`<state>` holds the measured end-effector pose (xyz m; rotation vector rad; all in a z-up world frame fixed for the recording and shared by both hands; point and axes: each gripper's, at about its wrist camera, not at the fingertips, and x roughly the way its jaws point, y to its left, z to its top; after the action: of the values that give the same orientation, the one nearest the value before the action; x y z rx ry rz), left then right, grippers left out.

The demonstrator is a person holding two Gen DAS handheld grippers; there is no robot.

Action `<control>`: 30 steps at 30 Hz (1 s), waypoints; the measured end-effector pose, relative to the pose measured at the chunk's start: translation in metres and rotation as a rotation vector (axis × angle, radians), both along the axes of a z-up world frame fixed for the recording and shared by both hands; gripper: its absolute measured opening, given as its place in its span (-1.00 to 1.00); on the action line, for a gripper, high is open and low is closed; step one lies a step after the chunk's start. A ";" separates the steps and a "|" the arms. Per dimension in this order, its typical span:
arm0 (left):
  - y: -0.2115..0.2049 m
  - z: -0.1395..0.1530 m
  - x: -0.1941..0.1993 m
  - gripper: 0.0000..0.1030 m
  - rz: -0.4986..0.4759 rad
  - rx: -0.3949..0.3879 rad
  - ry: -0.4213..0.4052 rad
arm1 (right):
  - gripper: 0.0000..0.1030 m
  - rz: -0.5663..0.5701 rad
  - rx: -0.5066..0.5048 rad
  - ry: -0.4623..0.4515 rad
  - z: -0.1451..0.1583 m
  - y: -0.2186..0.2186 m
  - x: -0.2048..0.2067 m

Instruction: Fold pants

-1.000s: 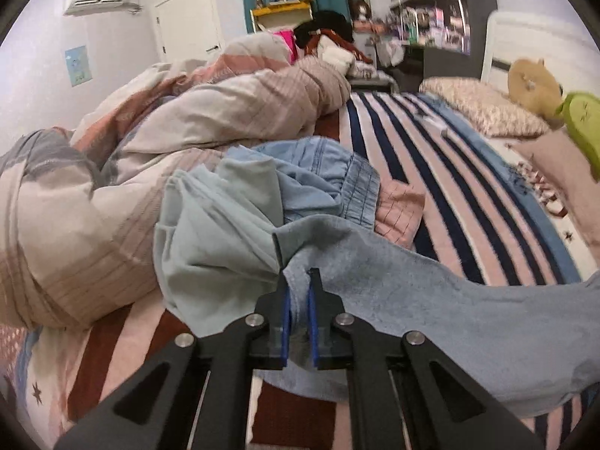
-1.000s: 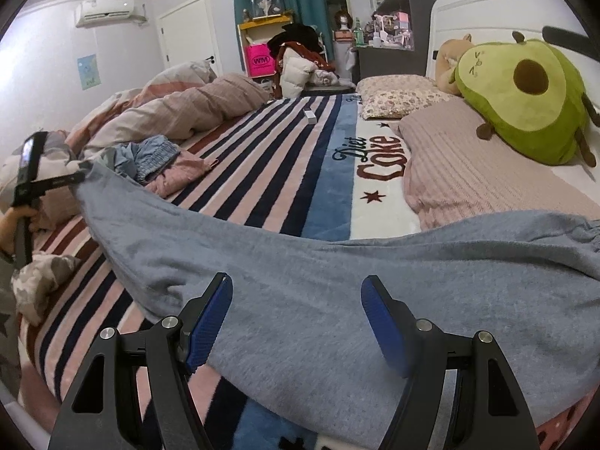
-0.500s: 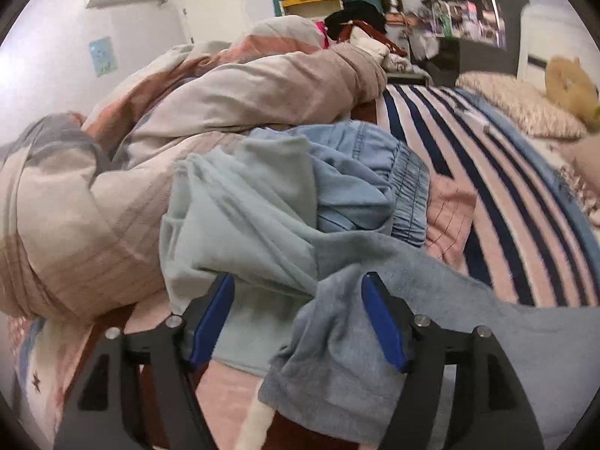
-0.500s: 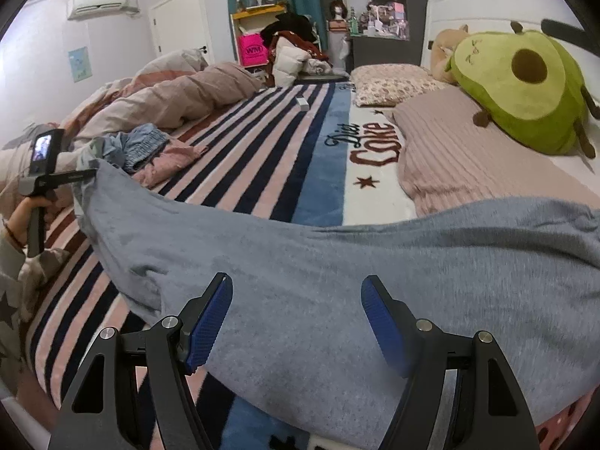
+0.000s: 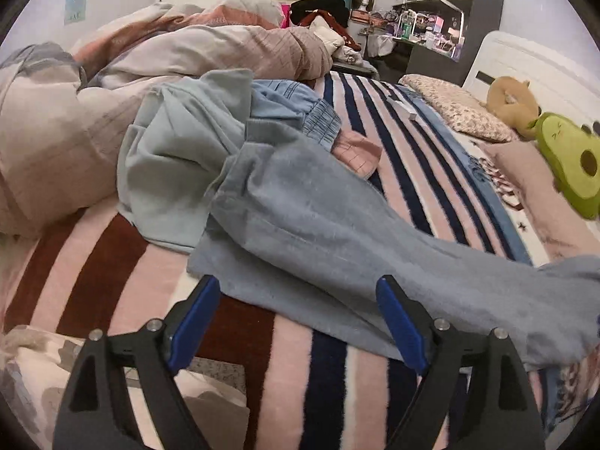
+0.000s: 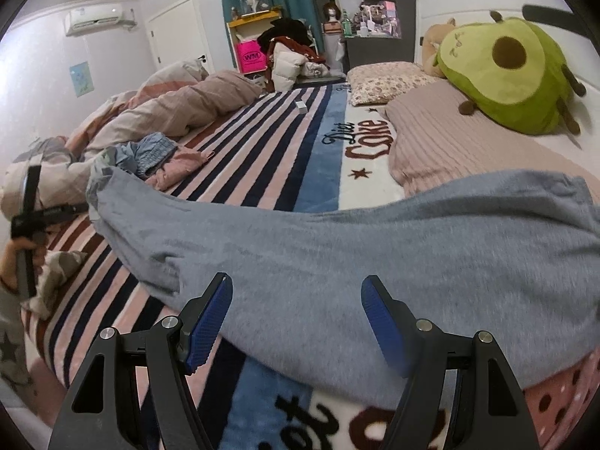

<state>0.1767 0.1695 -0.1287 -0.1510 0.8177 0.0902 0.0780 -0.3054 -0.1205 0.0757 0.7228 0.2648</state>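
The grey pants [image 5: 330, 225] lie stretched across the striped blanket [image 6: 262, 157] on the bed, running from the heap of clothes at one side toward the pillows at the other. In the left wrist view the near end of the pants rests flat, its edge overlapping a pale green garment [image 5: 168, 172]. Behind that sit a denim piece with an elastic waistband [image 5: 300, 112] and a pink checked cloth [image 5: 356, 150]. A bunched duvet [image 5: 168, 52] fills the far left.

The left tool [image 5: 300, 322] is released, its blue pads spread wide and just short of the pants' edge, gripping nothing. The right tool [image 6: 296, 318] is likewise released, jaws wide apart, with the broad part of the pants directly ahead of its pads; whether the pads touch the cloth cannot be told.

In the right wrist view the pants' far part drapes up over a pink ribbed pillow [image 6: 450, 131], near an avocado plush [image 6: 506, 71]. A floral pillow [image 6: 382, 78] lies beyond.
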 end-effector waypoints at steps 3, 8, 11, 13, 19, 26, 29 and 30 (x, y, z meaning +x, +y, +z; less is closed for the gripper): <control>-0.002 -0.014 0.008 0.60 0.006 -0.014 0.027 | 0.31 0.000 0.003 0.002 -0.002 -0.001 -0.002; -0.002 -0.033 0.024 0.44 0.003 -0.029 0.037 | 0.32 -0.005 0.002 0.025 -0.011 -0.001 0.006; -0.002 -0.043 0.037 0.44 0.016 -0.032 0.030 | 0.31 -0.003 0.010 0.046 -0.019 0.001 0.012; 0.000 -0.049 0.047 0.44 0.041 -0.010 0.023 | 0.31 -0.001 0.015 0.055 -0.022 0.003 0.016; 0.004 -0.056 0.064 0.05 0.046 -0.044 -0.031 | 0.31 -0.002 0.005 0.066 -0.026 0.005 0.020; 0.002 -0.038 0.047 -0.93 0.069 0.008 -0.078 | 0.31 0.001 0.019 0.067 -0.027 0.006 0.019; 0.007 -0.032 0.031 -0.93 0.117 0.056 -0.049 | 0.31 0.003 0.022 0.054 -0.022 0.004 0.014; 0.009 -0.031 0.028 -0.93 0.129 0.075 -0.037 | 0.31 0.003 0.025 0.050 -0.021 0.003 0.013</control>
<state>0.2044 0.1783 -0.1597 -0.1345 0.7665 0.2385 0.0913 -0.3020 -0.1413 0.1055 0.7696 0.2752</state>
